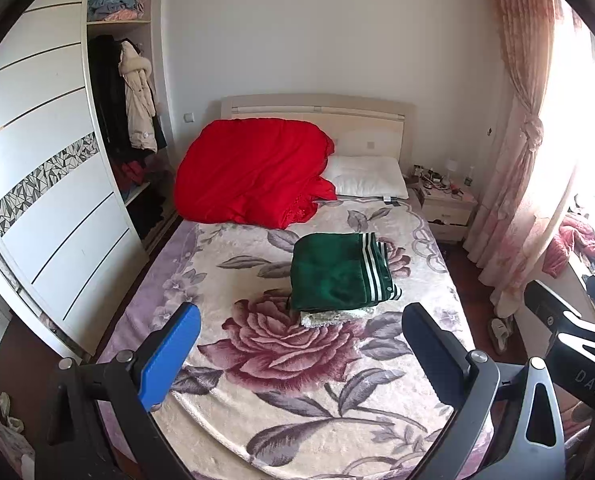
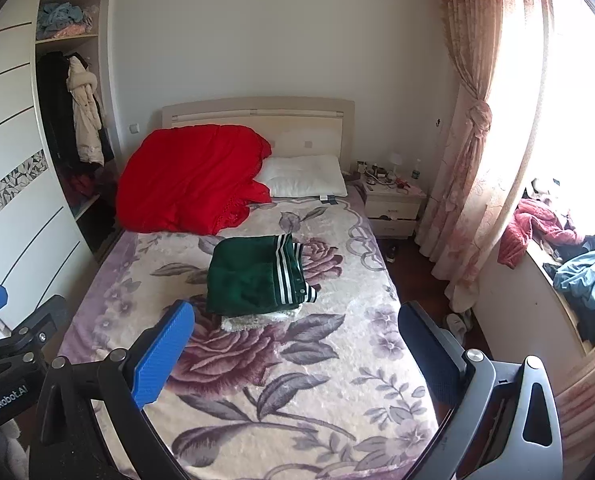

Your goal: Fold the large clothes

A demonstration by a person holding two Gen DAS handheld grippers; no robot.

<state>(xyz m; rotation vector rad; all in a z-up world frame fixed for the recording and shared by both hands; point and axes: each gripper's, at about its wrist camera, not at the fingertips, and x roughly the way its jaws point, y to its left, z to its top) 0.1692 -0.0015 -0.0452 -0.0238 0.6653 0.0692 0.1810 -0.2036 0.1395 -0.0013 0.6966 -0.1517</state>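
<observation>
A folded dark green garment [image 1: 339, 270] [image 2: 255, 274] with white stripes lies in the middle of the bed, stacked on a folded white item [image 1: 333, 315] [image 2: 257, 320] that peeks out beneath it. My left gripper [image 1: 301, 354] hangs open above the foot of the bed, short of the stack, its blue pads wide apart and empty. My right gripper [image 2: 297, 350] is open too, at a similar height and distance, holding nothing. The right gripper's body [image 1: 569, 328] shows at the right edge of the left wrist view.
The bed carries a floral blanket [image 1: 297, 400] [image 2: 297, 408], with a red quilt [image 1: 249, 172] and white pillow [image 1: 367, 178] at the head. An open wardrobe [image 1: 129, 120] stands left, a nightstand [image 2: 393, 204] and curtain [image 2: 473, 140] right. Clothes are piled on the window ledge [image 2: 569, 260].
</observation>
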